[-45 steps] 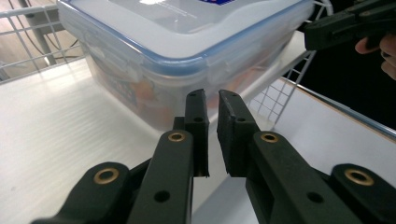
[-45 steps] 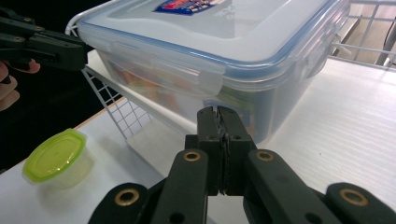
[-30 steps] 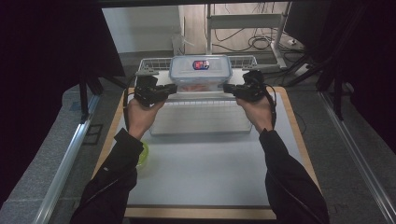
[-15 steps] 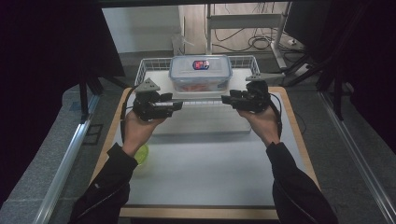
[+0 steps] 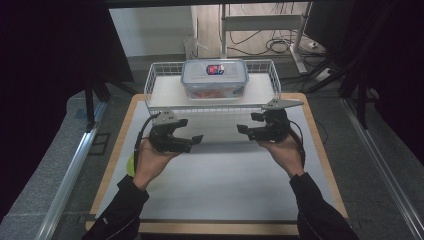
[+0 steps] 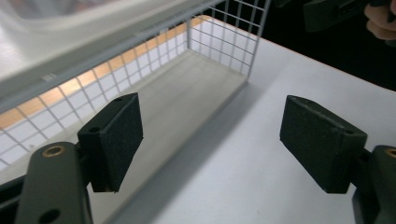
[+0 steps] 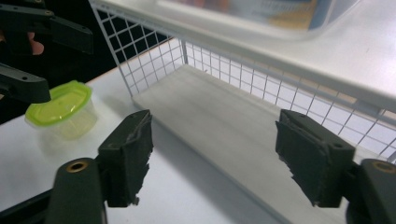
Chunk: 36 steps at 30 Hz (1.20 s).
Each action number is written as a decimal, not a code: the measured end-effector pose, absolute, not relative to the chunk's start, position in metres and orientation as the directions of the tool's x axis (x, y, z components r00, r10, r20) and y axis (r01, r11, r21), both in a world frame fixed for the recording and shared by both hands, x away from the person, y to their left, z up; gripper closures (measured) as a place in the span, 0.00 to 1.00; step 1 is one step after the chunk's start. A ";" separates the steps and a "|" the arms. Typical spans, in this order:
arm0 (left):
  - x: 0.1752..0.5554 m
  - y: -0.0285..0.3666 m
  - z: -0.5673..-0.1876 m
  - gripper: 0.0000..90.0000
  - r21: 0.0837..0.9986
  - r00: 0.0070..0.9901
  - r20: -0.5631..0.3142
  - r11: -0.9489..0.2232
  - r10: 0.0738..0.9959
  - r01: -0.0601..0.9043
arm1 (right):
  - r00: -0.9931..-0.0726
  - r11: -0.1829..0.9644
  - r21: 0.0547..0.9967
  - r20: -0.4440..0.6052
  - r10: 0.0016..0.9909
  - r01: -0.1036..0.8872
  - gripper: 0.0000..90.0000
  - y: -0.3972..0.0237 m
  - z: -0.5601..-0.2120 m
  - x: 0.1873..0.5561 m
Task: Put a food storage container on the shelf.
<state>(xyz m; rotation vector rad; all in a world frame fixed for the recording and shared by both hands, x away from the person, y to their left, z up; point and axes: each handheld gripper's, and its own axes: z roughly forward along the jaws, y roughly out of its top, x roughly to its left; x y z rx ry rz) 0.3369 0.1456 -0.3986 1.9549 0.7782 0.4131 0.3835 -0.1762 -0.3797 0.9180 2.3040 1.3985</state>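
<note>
Both grippers [image 5: 196, 139] [image 5: 243, 130] drawn back, jaws opened; one container [image 5: 215, 78].

- Left gripper [image 5: 196, 138]: jaws apart, just been opening, nothing between the pads, pointing inward.
- Right gripper [image 5: 241, 129]: jaws apart, just been opening, empty, facing the left one.

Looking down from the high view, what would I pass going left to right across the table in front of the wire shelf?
Green-lidded tub → left hand-held gripper → right hand-held gripper.
</note>
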 end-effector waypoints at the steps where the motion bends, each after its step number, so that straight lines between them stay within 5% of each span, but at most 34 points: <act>1: 0.333 0.144 -0.402 0.24 0.871 0.739 -0.028 -0.346 0.674 0.349 | -0.758 0.332 0.871 0.067 0.649 0.361 0.27 -0.177 -0.383 0.378; 26: 0.270 0.158 -0.456 0.19 0.871 0.719 -0.016 -0.344 0.695 0.352 | -0.767 0.347 0.859 0.079 0.636 0.376 0.16 -0.191 -0.436 0.328; 36: 0.243 0.157 -0.487 0.04 0.869 0.703 -0.010 -0.342 0.711 0.358 | -0.763 0.344 0.852 0.096 0.640 0.395 0.12 -0.195 -0.459 0.302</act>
